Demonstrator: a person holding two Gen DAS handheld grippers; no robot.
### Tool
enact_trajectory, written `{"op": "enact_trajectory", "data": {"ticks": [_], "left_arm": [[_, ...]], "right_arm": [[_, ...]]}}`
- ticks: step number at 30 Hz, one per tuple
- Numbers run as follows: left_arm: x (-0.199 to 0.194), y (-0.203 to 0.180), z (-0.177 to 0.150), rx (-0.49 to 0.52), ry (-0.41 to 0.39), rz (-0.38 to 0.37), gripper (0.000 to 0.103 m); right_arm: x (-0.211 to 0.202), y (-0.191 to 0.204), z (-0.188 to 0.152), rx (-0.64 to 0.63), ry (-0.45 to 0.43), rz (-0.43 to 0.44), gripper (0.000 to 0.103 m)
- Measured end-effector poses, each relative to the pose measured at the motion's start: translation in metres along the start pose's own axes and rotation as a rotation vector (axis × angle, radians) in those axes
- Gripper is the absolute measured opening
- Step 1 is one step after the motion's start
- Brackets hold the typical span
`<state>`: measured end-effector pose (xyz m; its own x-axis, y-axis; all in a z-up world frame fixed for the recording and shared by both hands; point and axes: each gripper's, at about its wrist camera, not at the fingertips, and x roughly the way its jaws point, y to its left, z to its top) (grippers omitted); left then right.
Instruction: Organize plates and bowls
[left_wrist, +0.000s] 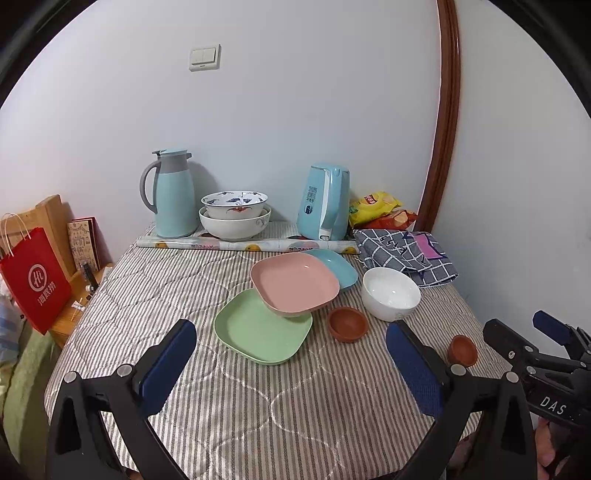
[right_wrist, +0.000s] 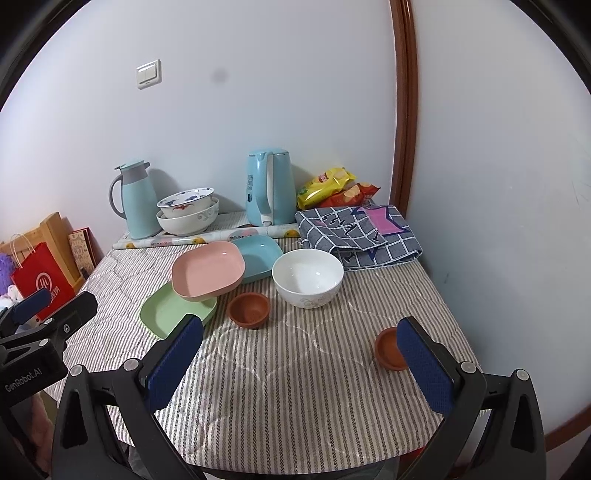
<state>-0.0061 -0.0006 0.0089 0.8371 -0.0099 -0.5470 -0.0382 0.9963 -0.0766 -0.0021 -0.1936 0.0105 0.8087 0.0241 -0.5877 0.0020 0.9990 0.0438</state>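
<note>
On the striped tablecloth a pink square plate leans across a green plate and a blue plate. To their right stands a white bowl. One small brown bowl sits in front of it, another near the right edge. Two patterned bowls are nested at the back. My left gripper hovers open before the green plate. My right gripper is open too, its right finger beside the second brown bowl. Neither holds anything.
A blue thermos jug, a blue kettle, snack bags and a folded checked cloth line the back. A red paper bag stands off the table's left edge. The wall runs close along the right side.
</note>
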Motion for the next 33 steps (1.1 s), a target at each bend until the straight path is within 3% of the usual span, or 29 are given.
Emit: {"op": "enact_trajectory", "data": {"ticks": [33], "left_arm": [[-0.0057,-0.0005,0.0000,-0.003,-0.014,-0.004,0.103]], "right_arm": [[-0.0041,-0.0027,-0.0012,0.021,-0.014,0.013,0.103]]}}
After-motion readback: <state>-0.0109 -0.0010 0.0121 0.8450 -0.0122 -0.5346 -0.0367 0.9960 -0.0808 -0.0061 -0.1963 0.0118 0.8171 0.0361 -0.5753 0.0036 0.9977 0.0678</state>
